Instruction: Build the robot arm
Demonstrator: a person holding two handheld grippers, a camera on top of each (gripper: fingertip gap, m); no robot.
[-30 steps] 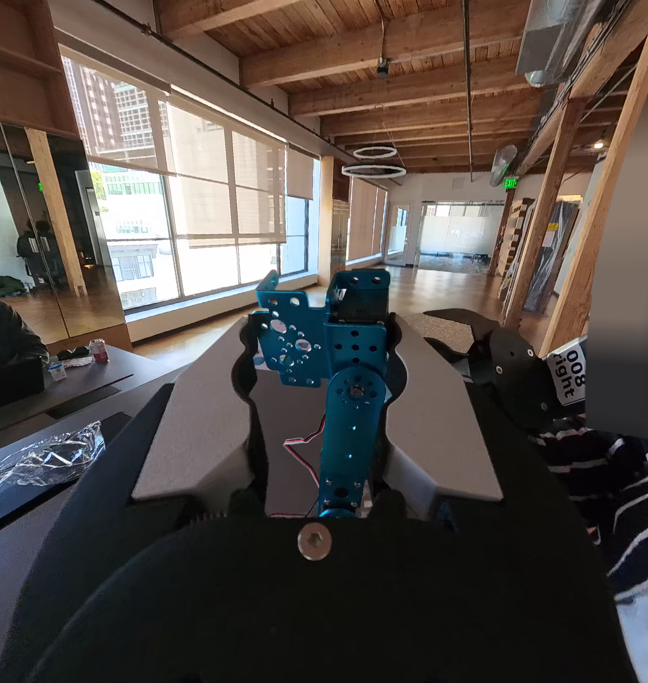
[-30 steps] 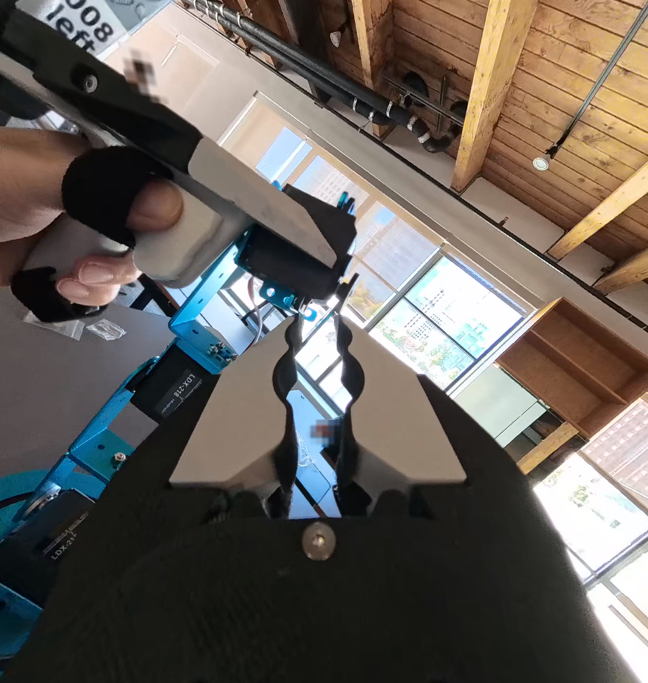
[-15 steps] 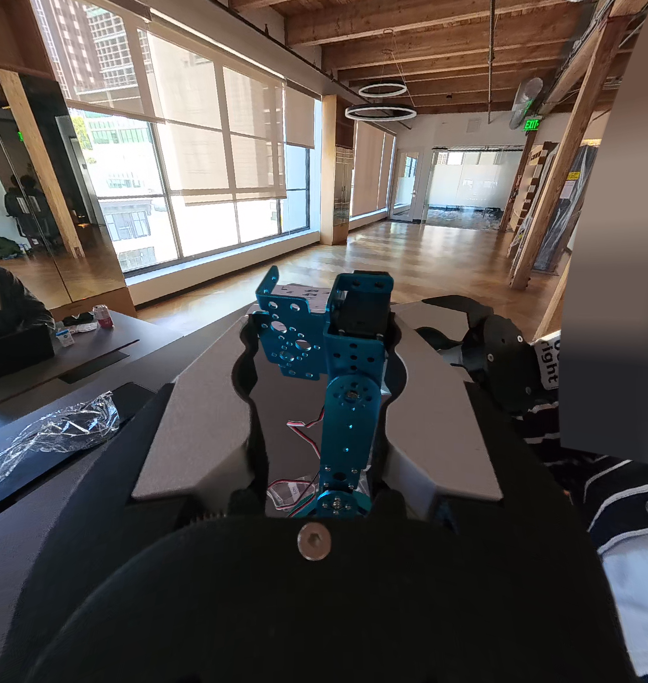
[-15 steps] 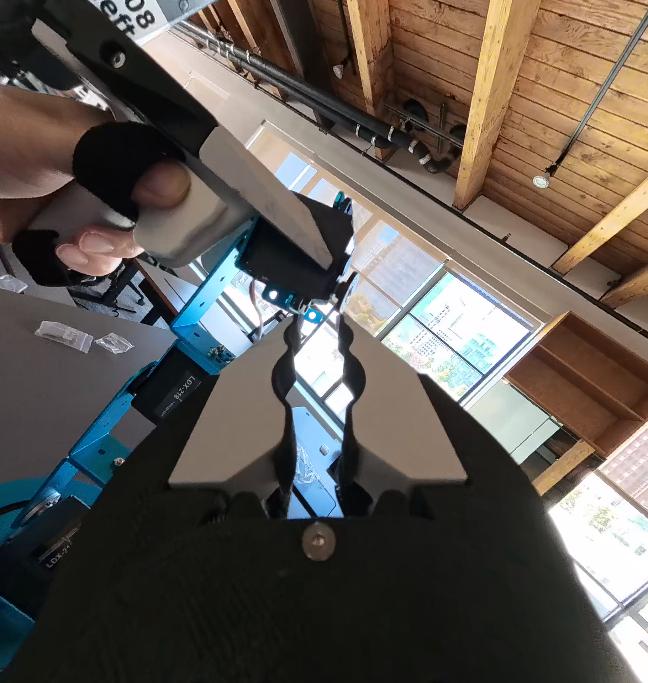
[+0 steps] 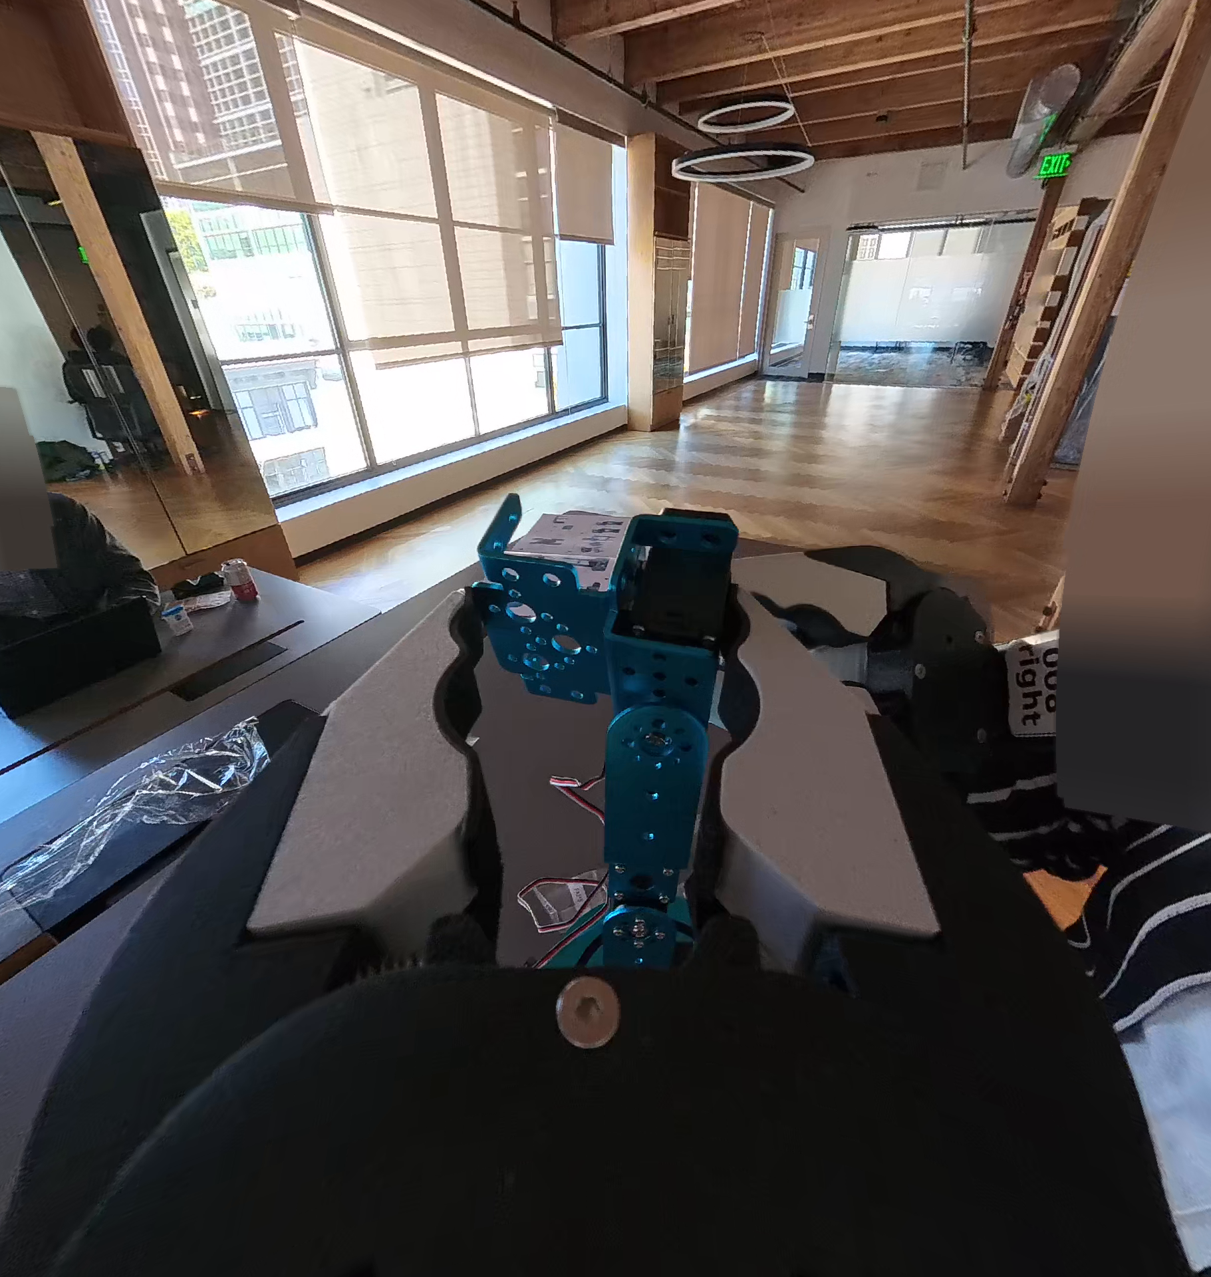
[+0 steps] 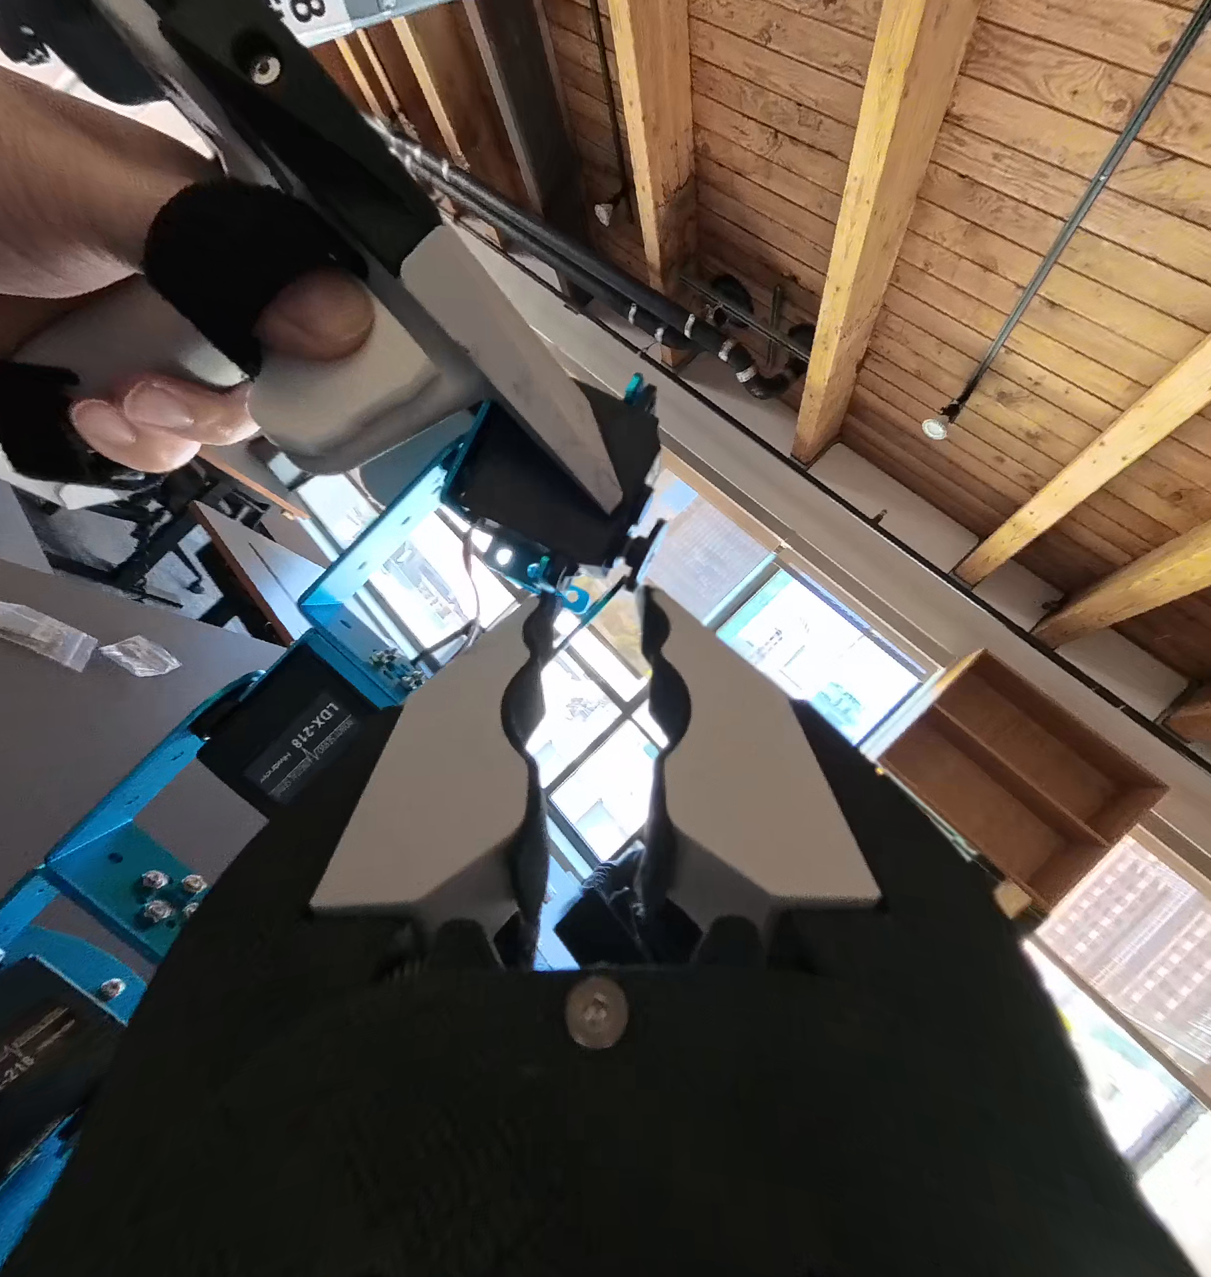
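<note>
Left gripper [image 5: 599,642]: its jaws are closed on the top part of the blue robot arm [image 5: 651,774], at the black motor block [image 5: 678,594] in its blue frame.
Blue robot arm: it is seen standing up from the dark worktop [image 5: 540,746], held between the grey fingers [image 5: 381,774]. Thin red and white wires [image 5: 575,788] are seen hanging by it.
Right gripper [image 6: 592,601]: its jaws are a little apart and nothing is held. Its tips are just below a small blue tab at the top of the robot arm; whether they touch cannot be told.
Hand [image 6: 105,345]: it is wrapped around the left gripper's grey handle.
Farther off: a clear plastic wrap [image 5: 126,808] is seen by the worktop's left edge. A red can [image 5: 240,579] is on another table, near a seated person [image 5: 70,573].
</note>
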